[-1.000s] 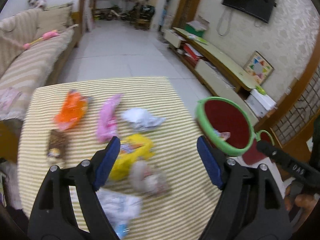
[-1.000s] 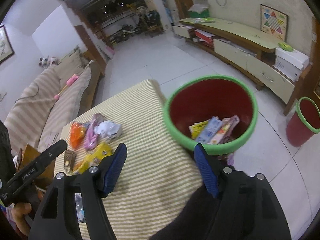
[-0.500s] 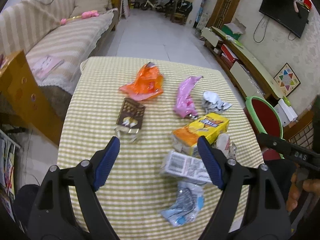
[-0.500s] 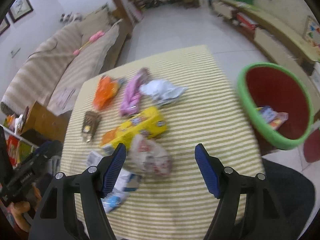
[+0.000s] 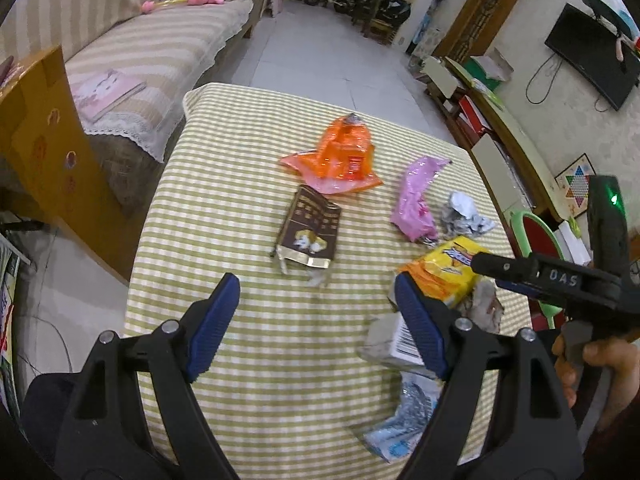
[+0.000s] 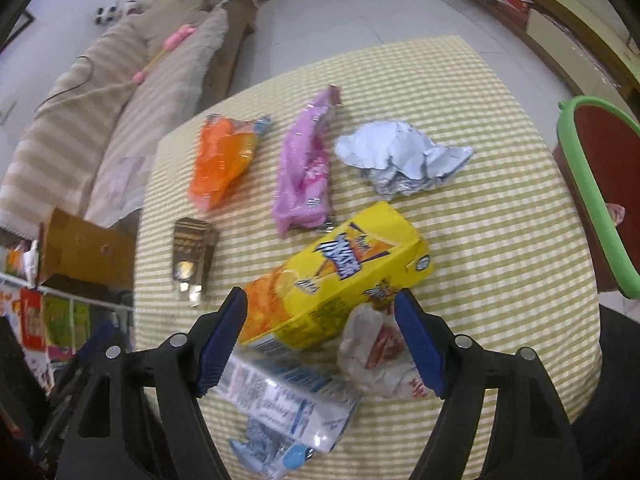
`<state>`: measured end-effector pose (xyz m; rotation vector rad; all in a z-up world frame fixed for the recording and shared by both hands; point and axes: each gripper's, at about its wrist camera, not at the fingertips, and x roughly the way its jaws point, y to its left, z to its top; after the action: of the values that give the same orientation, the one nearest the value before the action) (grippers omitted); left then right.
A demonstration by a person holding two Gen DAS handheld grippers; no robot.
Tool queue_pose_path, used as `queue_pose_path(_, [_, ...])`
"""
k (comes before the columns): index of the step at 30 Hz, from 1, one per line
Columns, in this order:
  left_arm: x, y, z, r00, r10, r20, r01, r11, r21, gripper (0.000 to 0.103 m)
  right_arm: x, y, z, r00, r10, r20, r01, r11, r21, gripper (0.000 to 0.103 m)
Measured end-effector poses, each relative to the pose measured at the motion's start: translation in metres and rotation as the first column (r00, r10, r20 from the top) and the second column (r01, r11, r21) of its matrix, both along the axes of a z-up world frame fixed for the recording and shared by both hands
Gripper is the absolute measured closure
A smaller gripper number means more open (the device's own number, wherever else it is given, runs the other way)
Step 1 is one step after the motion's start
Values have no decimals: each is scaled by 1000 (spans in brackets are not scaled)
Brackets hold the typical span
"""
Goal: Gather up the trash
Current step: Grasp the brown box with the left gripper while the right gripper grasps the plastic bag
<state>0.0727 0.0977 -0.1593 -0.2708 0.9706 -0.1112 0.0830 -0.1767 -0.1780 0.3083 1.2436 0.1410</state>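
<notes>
Trash lies on a green-striped table point(image 5: 224, 208): an orange wrapper point(image 5: 340, 156) point(image 6: 224, 156), a pink wrapper point(image 5: 418, 200) point(image 6: 306, 172), a brown packet point(image 5: 312, 230) point(image 6: 191, 252), crumpled foil point(image 5: 462, 216) point(image 6: 400, 156), a yellow carton point(image 5: 448, 272) point(image 6: 340, 268), a white carton point(image 6: 280, 396) and a crumpled white wrapper point(image 6: 372, 352). My left gripper point(image 5: 316, 320) is open and empty above the table, just short of the brown packet. My right gripper point(image 6: 320, 340) is open, its jaws either side of the yellow carton's near end and the white wrapper.
A red bin with a green rim point(image 6: 600, 184) point(image 5: 536, 232) stands off the table's right side. A sofa point(image 5: 140, 40) and a wooden box point(image 5: 40, 128) are to the left. A low TV cabinet point(image 5: 500, 120) lines the right wall.
Both grippers have swung away from the red bin toward the table. The right gripper has come down close over the yellow carton. The left now faces the brown packet.
</notes>
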Motion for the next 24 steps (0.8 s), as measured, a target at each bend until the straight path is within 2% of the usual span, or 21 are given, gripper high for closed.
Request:
queue_pose_path(2, [2, 3, -2, 1000, -4, 3, 4, 1000, 17, 26, 3, -3, -9, 999, -19, -29, 20, 1000, 23, 23])
queue_pose_path(5, [5, 4, -7, 1000, -12, -2, 13, 999, 31, 26, 10, -4, -25, 996, -34, -77, 40, 996, 75, 23])
queue_pose_path(8, [10, 2, -10, 1000, -26, 3, 26, 998, 59, 26, 14, 1, -27, 999, -16, -47, 20, 996, 85, 24])
queue_pose_path(10, [21, 2, -14, 999, -36, 2, 36, 997, 73, 26, 15, 3, -25, 1000, -5, -13, 6, 997, 81, 47])
queue_pose_path(12, [33, 0, -16, 999, -51, 4, 50, 996, 72, 26, 14, 1, -25, 1000, 7, 2, -7, 991, 137, 85])
queue_pose_path(13, [39, -2, -18, 998, -55, 7, 55, 995, 78, 26, 15, 1, -23, 1000, 10, 9, -11, 987, 163, 96])
queue_pose_path(14, [46, -6, -20, 998, -60, 4, 60, 994, 93, 26, 13, -1, -20, 1000, 10, 21, -13, 983, 184, 103])
queue_pose_path(17, [61, -14, -28, 997, -73, -11, 73, 991, 113, 27, 6, -8, -5, 997, 17, 72, -31, 981, 190, 103])
queue_pose_path(20, [78, -22, -42, 996, -71, -50, 77, 989, 126, 27, 1, -17, 2, 997, 14, 82, -32, 973, 228, 95])
queue_pose_path(24, [92, -34, -65, 991, -71, -113, 92, 975, 200, 48, -16, -26, 15, 990, 6, 139, -31, 983, 181, 53])
